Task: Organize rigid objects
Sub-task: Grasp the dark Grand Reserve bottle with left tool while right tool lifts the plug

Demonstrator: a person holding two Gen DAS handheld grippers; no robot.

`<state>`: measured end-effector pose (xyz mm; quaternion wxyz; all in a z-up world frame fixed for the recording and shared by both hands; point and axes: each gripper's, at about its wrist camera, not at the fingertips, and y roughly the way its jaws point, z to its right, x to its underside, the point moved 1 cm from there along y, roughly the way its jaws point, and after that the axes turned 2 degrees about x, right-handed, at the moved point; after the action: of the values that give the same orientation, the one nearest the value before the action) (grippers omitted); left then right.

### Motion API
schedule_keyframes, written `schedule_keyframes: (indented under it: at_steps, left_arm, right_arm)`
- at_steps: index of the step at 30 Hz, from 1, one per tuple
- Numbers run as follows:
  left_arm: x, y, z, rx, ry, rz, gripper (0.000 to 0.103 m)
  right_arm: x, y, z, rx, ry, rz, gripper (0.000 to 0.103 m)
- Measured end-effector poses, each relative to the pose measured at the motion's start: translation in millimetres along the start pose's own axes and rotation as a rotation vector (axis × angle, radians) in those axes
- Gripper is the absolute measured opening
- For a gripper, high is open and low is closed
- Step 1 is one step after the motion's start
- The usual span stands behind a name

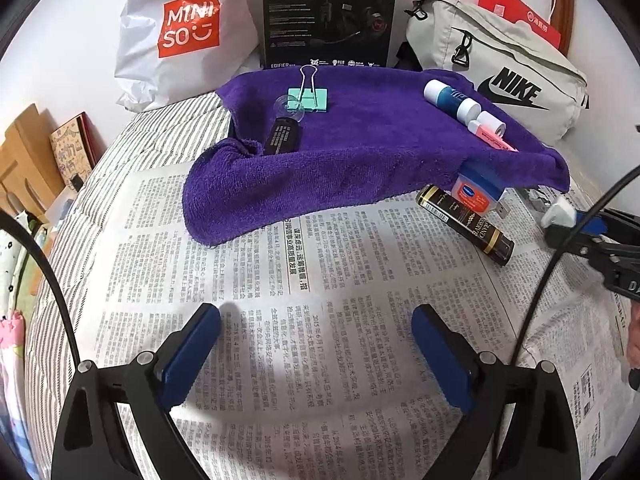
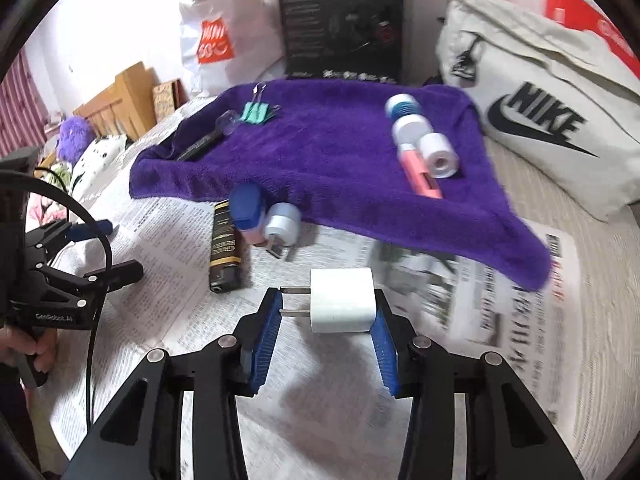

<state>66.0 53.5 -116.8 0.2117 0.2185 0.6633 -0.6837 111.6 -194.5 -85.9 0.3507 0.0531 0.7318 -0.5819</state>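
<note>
Gripping a white charger plug across prongs and body, the right gripper holds it above the newspaper. Left gripper hangs open over the print, nothing between its pads. Beyond, a black lighter lies beside a blue-capped jar at the purple towel's edge.

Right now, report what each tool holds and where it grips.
Right tool grips the white charger, prong tips on one pad, flat back on the other. Left tool holds nothing.
</note>
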Motion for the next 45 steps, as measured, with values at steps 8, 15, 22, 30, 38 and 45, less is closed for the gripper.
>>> schedule_keyframes:
  at_steps: [8, 15, 22, 30, 38, 45]
  left_arm:
    - [-16, -13, 28, 0.015, 0.014, -0.002, 0.095]
    - [-43, 2, 65, 0.05, 0.007, -0.031, 0.095]
    - [-54, 34, 88, 0.007, 0.004, -0.09, 0.095]
    - [-44, 30, 69, -0.1, 0.001, -0.098, 0.098]
    - [-43, 28, 57, -0.001, 0.008, -0.095, 0.079]
    - [-49, 25, 71, 0.067, 0.084, -0.082, 0.023]
  right_arm:
    - [12, -23, 38, 0.046, 0.071, 0.01, 0.044]
    - [23, -39, 62, 0.063, 0.131, 0.02, 0.044]
    - [36, -44, 69, 0.055, 0.148, 0.005, 0.044]
    - [40, -42, 66, 0.041, 0.137, 0.0, 0.044]
    - [38, -33, 58, 0.024, 0.121, -0.016, 0.044]
    - [41, -29, 51, 0.021, 0.105, -0.037, 0.044]
